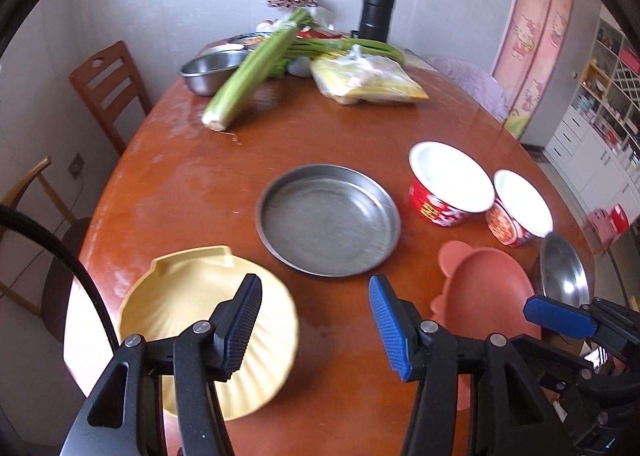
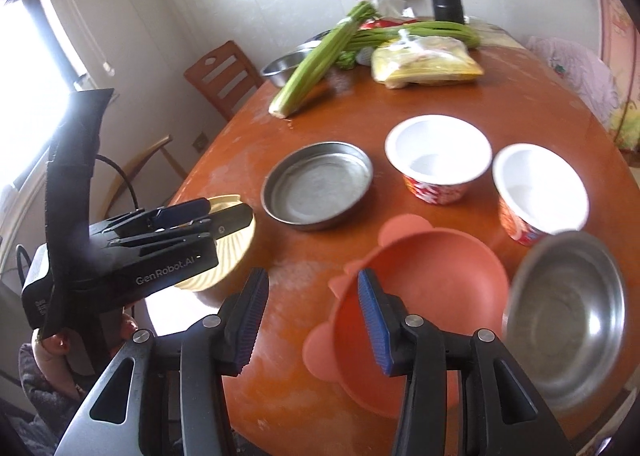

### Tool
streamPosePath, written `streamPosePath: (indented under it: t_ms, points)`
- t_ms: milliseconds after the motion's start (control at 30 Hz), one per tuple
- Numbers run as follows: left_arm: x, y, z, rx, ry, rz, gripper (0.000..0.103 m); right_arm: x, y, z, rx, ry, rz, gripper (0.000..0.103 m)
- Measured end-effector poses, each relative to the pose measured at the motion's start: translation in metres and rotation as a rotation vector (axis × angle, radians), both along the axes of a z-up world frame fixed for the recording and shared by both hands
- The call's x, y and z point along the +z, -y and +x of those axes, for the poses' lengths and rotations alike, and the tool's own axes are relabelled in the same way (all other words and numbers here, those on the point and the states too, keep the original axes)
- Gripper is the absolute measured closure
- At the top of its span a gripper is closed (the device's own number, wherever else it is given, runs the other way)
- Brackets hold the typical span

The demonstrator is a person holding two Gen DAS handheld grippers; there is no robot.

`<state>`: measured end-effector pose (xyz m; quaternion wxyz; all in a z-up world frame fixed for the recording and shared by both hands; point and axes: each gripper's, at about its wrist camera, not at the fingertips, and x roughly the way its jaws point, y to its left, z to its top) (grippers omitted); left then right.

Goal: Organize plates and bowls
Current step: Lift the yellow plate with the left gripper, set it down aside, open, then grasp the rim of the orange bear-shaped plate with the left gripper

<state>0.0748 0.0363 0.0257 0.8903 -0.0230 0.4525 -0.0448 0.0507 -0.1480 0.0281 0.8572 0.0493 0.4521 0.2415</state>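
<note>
A round steel plate (image 1: 328, 220) (image 2: 318, 184) lies mid-table. A yellow shell-shaped dish (image 1: 200, 316) (image 2: 232, 252) sits at the near left. A pink eared bowl (image 1: 488, 288) (image 2: 432, 288) sits at the near right, with a steel bowl (image 1: 564, 268) (image 2: 568, 320) to its right. Two red bowls with white insides (image 1: 448, 180) (image 1: 520, 204) (image 2: 438, 152) (image 2: 540, 188) stand behind. My left gripper (image 1: 316, 320) is open and empty, its left finger over the yellow dish. My right gripper (image 2: 312, 320) is open and empty, its right finger over the pink bowl's rim.
At the far end of the brown table (image 1: 280, 144) lie celery (image 1: 252, 68), a bagged yellow packet (image 1: 368, 80), a steel basin (image 1: 212, 72) and a black flask (image 1: 376, 8). A wooden chair (image 1: 108, 88) stands at the left edge.
</note>
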Motion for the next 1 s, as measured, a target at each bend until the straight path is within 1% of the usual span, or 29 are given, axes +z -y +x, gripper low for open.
streamPosePath:
  t_ms: [200, 333, 633, 800, 1000]
  points:
    - [-0.007, 0.026, 0.0, -0.051, -0.02, 0.019, 0.047, -0.005, 0.027, -0.013, -0.052, -0.004, -0.015, 0.055]
    - [-0.014, 0.043, 0.002, -0.085, -0.038, 0.028, 0.047, -0.012, 0.046, -0.021, -0.117, -0.008, -0.038, 0.055]
    - [-0.034, 0.074, 0.01, -0.151, -0.081, 0.051, 0.047, -0.038, 0.07, -0.042, -0.175, -0.076, -0.067, 0.055]
    - [-0.043, 0.084, 0.015, -0.17, -0.097, 0.066, 0.047, -0.052, 0.077, -0.041, -0.205, -0.115, -0.071, 0.055]
    - [-0.052, 0.089, 0.02, -0.187, -0.115, 0.068, 0.047, -0.059, 0.084, -0.029, -0.25, -0.126, -0.07, 0.055]
